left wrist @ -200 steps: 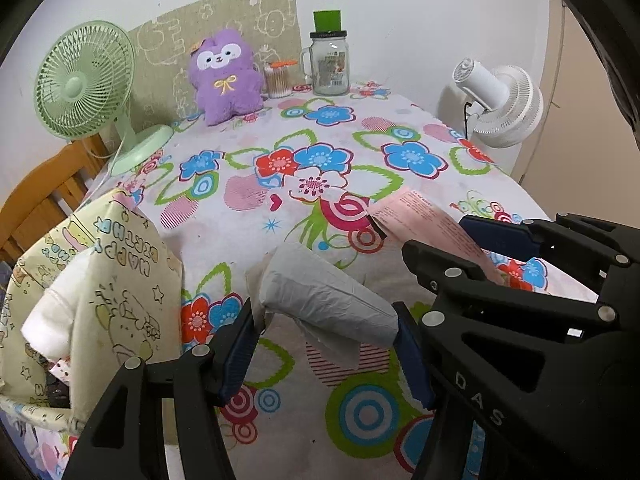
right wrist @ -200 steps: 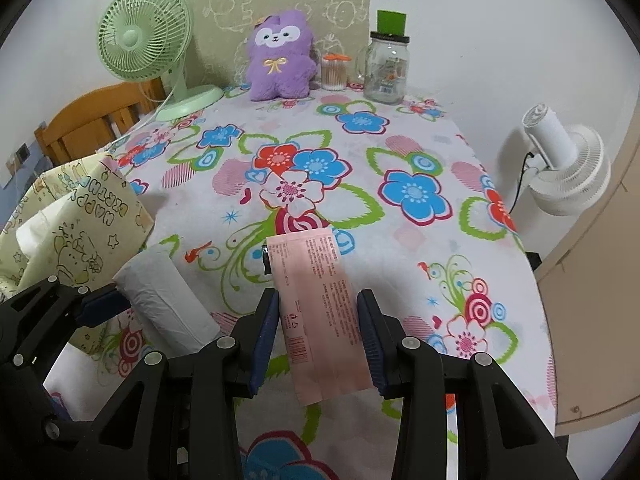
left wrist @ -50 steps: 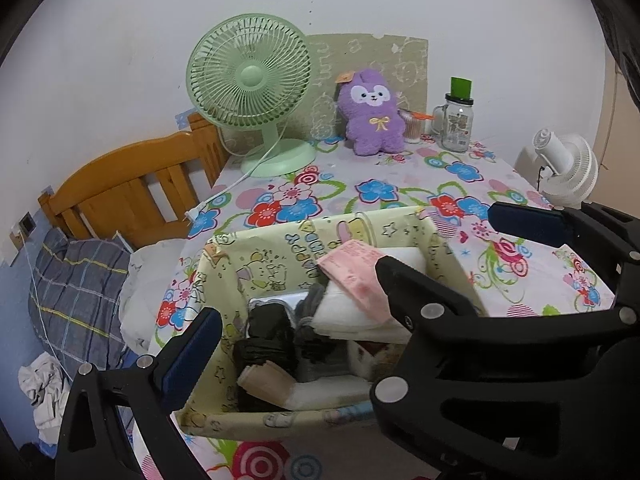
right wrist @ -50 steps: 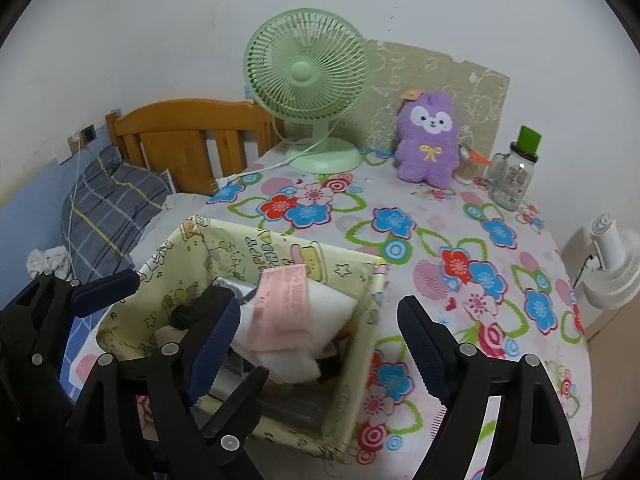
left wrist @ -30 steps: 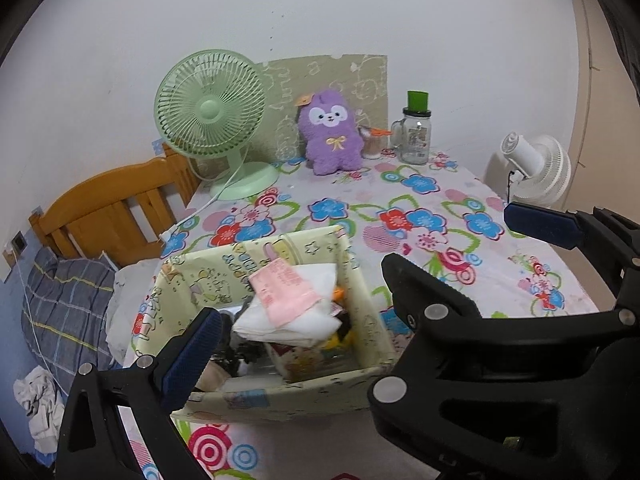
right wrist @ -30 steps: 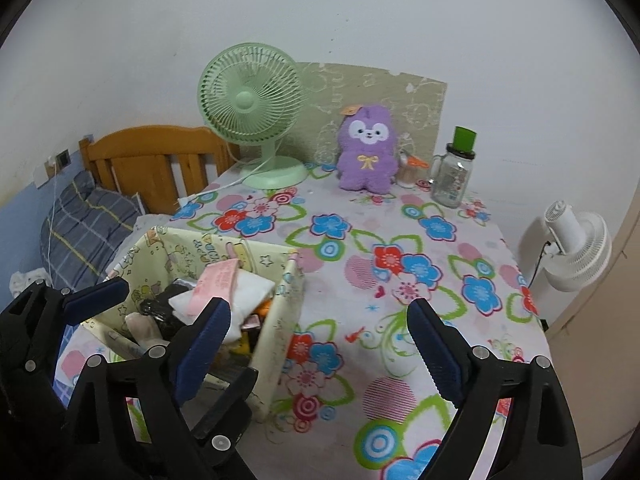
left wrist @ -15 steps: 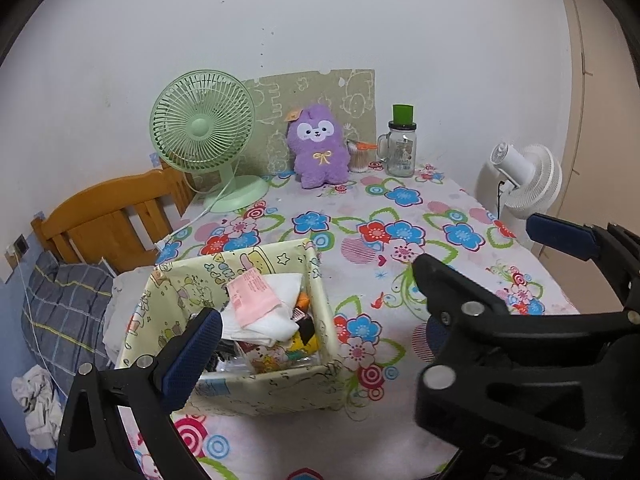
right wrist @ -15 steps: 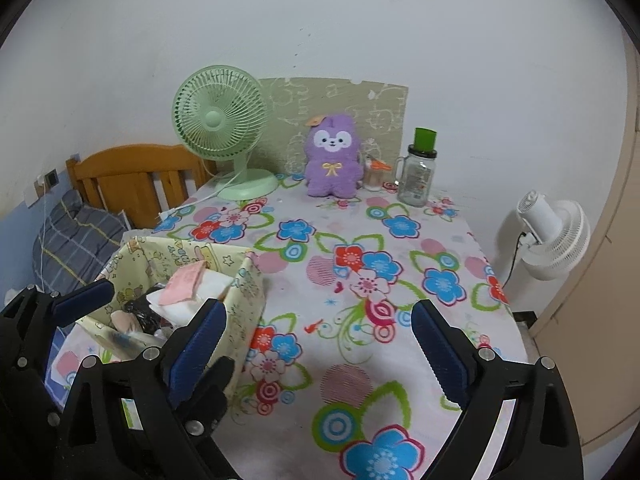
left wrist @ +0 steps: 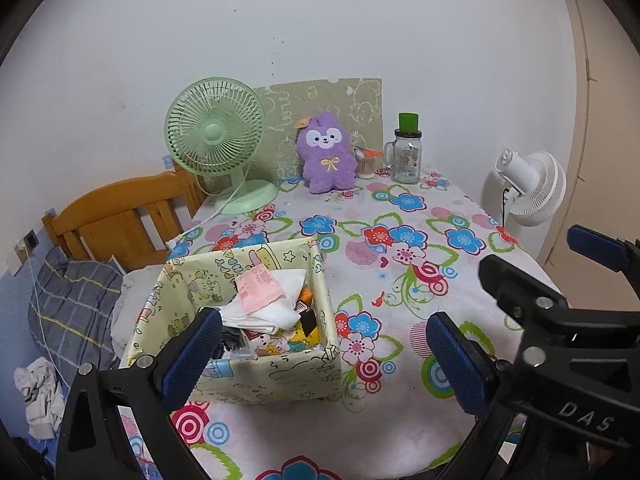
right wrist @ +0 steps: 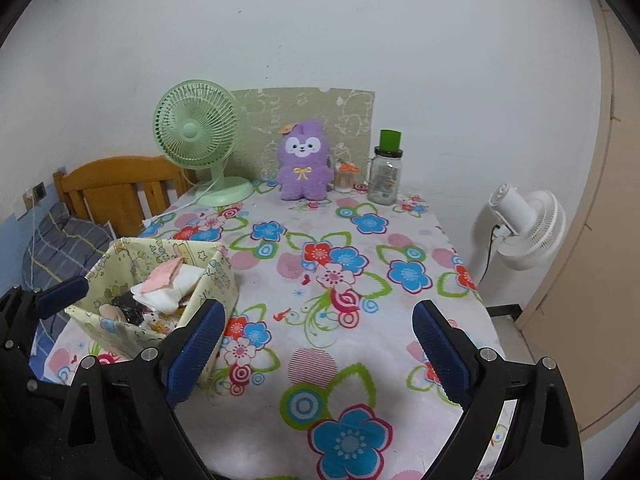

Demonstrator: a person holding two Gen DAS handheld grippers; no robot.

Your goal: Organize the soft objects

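We found the left gripper and the right gripper both released, jaws spread wide and holding nothing, above the flower-patterned surface. The fabric bin stood ahead-left of both; a pink packet lay on white tissue atop its contents. Far ahead, against the white wall, stood a green fan, a purple plush and a jar. Left of the surface were a wooden bed frame and a plaid pillow; right, a white fan.

green fan, glass jar and white fan stand by the wall.
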